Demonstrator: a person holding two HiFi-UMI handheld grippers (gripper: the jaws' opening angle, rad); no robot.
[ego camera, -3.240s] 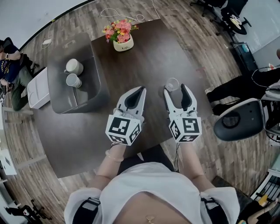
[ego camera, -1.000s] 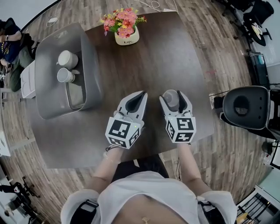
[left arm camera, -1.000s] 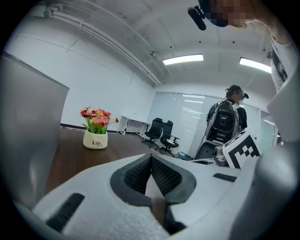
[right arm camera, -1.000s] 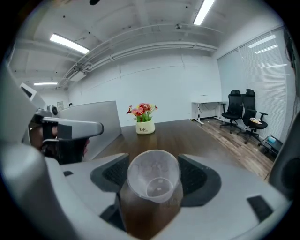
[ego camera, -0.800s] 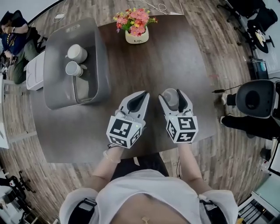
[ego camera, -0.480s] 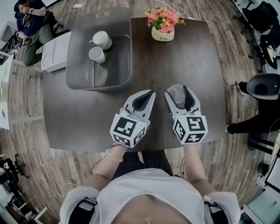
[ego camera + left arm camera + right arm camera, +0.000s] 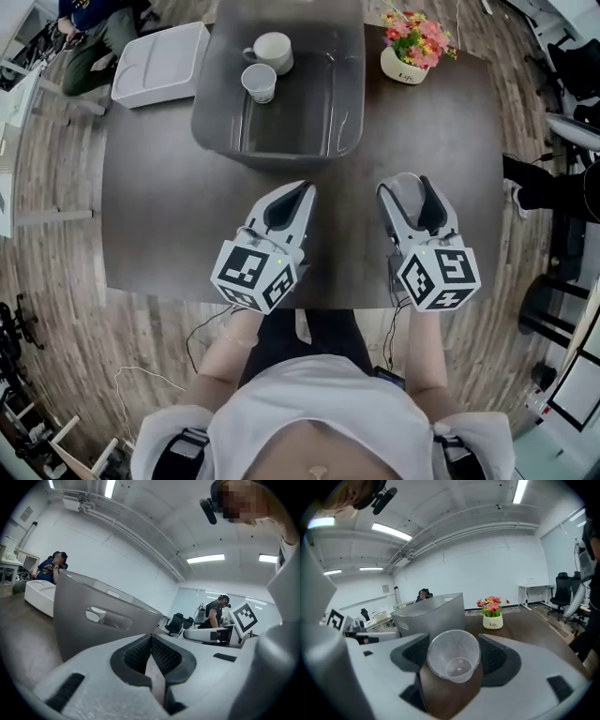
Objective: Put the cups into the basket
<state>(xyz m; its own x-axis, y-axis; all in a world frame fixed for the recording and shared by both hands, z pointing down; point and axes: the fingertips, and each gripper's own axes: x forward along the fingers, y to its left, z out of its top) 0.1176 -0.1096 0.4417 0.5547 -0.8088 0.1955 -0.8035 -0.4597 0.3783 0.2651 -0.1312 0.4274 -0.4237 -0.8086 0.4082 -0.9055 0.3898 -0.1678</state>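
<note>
A clear plastic cup is pinched between the jaws of the right gripper. The cup is tipped on its side, with its open mouth turned back toward the gripper's camera and its base pointing forward. It is held over the dark wooden surface, on the person's side of the grey basket and apart from it. Two white cups are seen inside the basket, toward its far left: a mug and, just beside it, a smaller cup, both upright. The jaws of the left gripper are pressed together with nothing between them and are pointed at the basket's near wall. A white pot of pink flowers is set on the surface, to the right of the basket.
</note>
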